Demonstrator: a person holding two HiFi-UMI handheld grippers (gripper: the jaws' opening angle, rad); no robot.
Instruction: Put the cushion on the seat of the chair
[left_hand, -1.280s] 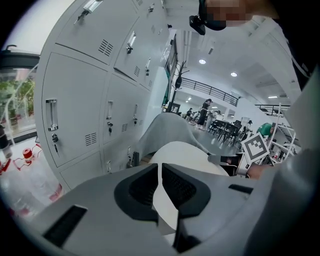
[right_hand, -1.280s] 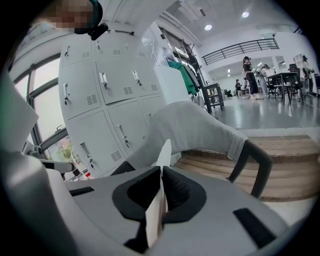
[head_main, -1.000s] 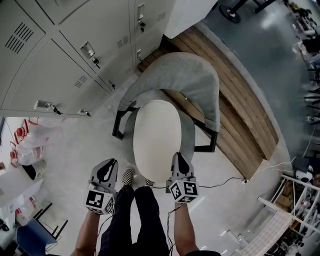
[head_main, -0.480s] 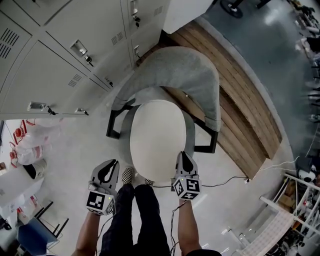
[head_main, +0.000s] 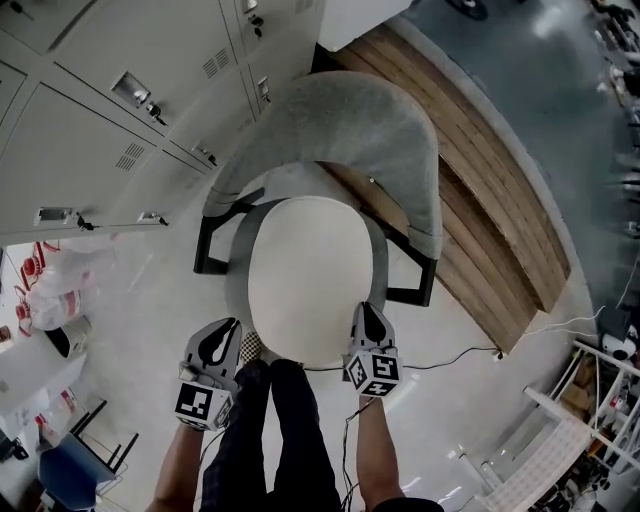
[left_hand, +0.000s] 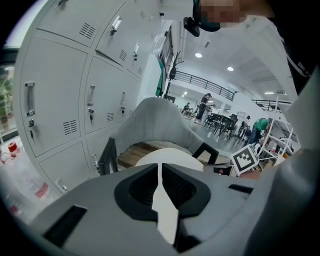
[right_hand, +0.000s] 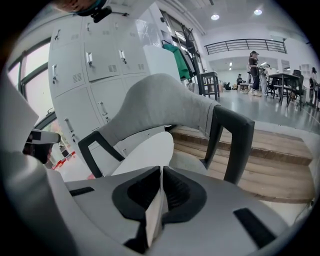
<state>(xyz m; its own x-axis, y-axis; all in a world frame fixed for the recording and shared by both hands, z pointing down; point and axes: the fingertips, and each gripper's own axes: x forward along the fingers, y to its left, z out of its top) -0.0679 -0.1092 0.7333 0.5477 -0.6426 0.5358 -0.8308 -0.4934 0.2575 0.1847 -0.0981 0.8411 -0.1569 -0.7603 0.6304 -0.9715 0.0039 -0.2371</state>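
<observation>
A white oval cushion (head_main: 305, 280) hangs over the grey seat (head_main: 379, 262) of a chair with a curved grey backrest (head_main: 340, 130) and black frame. My left gripper (head_main: 228, 335) is shut on the cushion's near left edge, and my right gripper (head_main: 367, 318) is shut on its near right edge. In the left gripper view the left gripper (left_hand: 160, 167) pinches a white strip of cushion (left_hand: 170, 156) between closed jaws. The right gripper (right_hand: 161, 172) does the same, with the cushion (right_hand: 145, 150) sloping toward the backrest (right_hand: 165, 107).
Grey lockers (head_main: 90, 110) stand left of and behind the chair. A wooden platform (head_main: 480, 190) runs diagonally behind it. A cable (head_main: 470, 355) lies on the floor at right. The person's legs (head_main: 270, 430) are just in front of the seat. Plastic bags (head_main: 55, 300) sit at left.
Both grippers have lowered and carried the cushion farther over the chair seat. The cushion now covers more of the seat, and both grips are unchanged.
</observation>
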